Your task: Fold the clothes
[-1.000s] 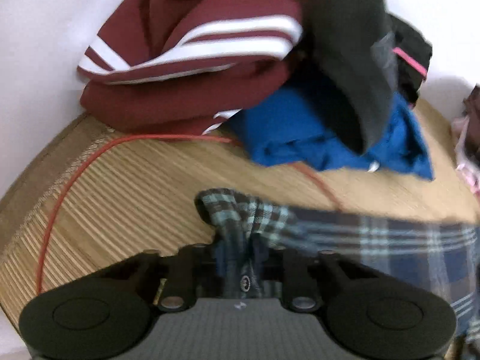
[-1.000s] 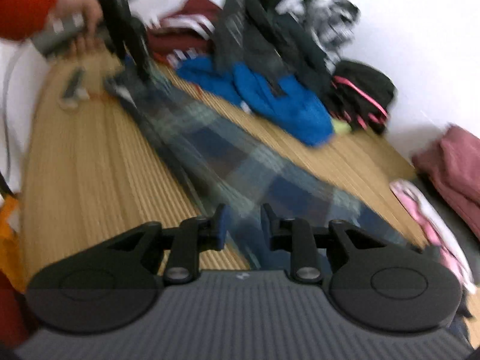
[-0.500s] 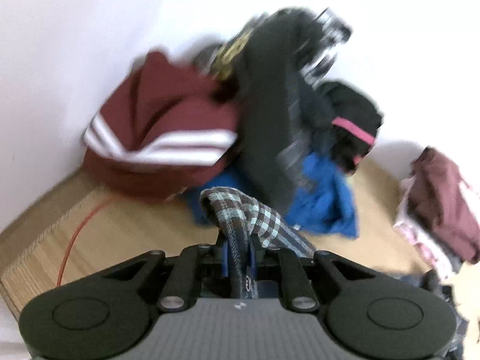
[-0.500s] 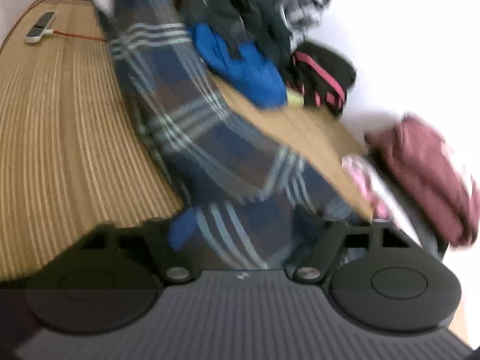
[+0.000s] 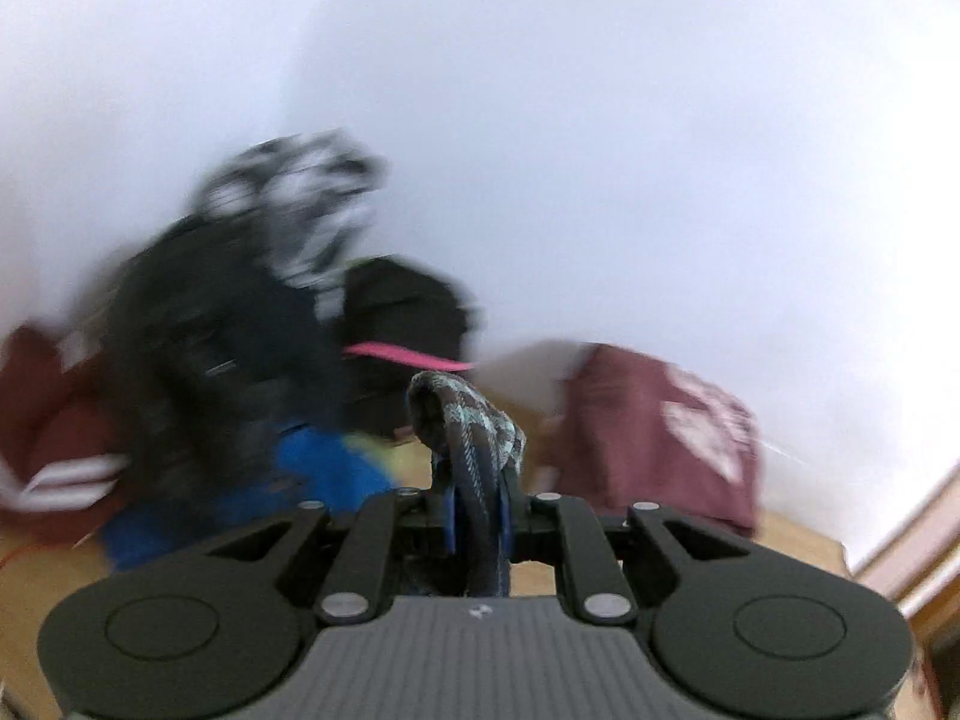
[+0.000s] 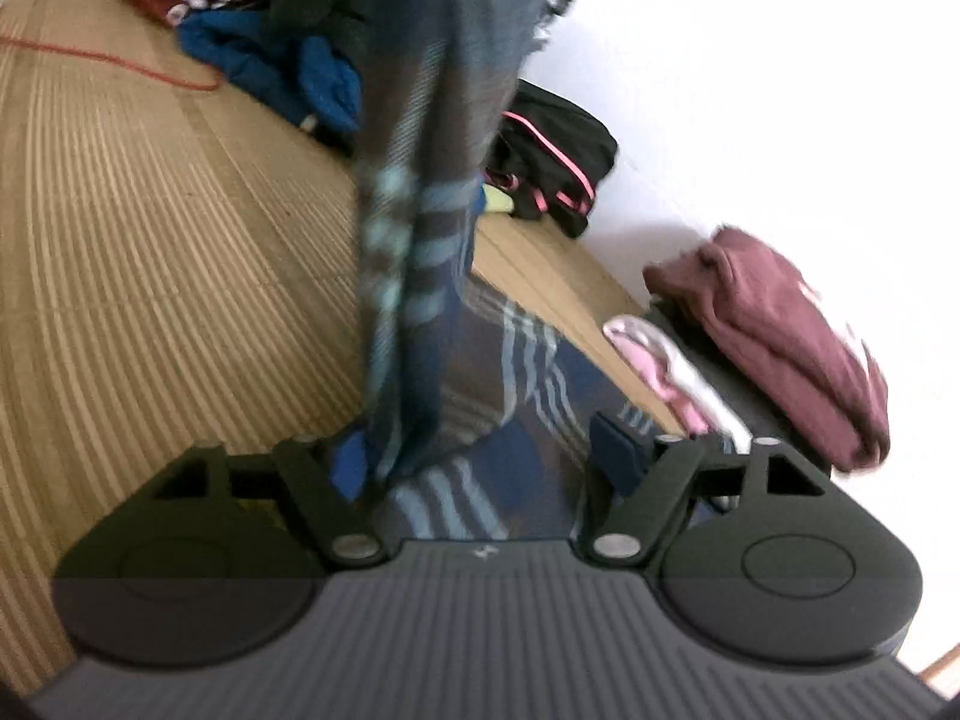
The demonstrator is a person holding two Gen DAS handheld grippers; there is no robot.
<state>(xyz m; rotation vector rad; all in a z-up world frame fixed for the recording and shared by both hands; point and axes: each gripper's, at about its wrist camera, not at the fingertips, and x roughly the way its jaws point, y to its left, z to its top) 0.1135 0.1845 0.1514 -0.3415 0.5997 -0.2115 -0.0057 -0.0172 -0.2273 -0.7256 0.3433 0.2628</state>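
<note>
The plaid garment (image 6: 420,228) is hanging in a long blurred column above the woven mat (image 6: 150,240), its lower part lying between the fingers of the right gripper (image 6: 489,456), whose jaws are standing wide apart and gripping nothing. The left gripper (image 5: 477,510) is pinching a bunched end of the same cloth (image 5: 468,420), jaws nearly together. Beyond, a blue garment (image 6: 270,60) and a maroon sweatshirt (image 6: 780,342) are lying against the white wall (image 5: 600,150).
</note>
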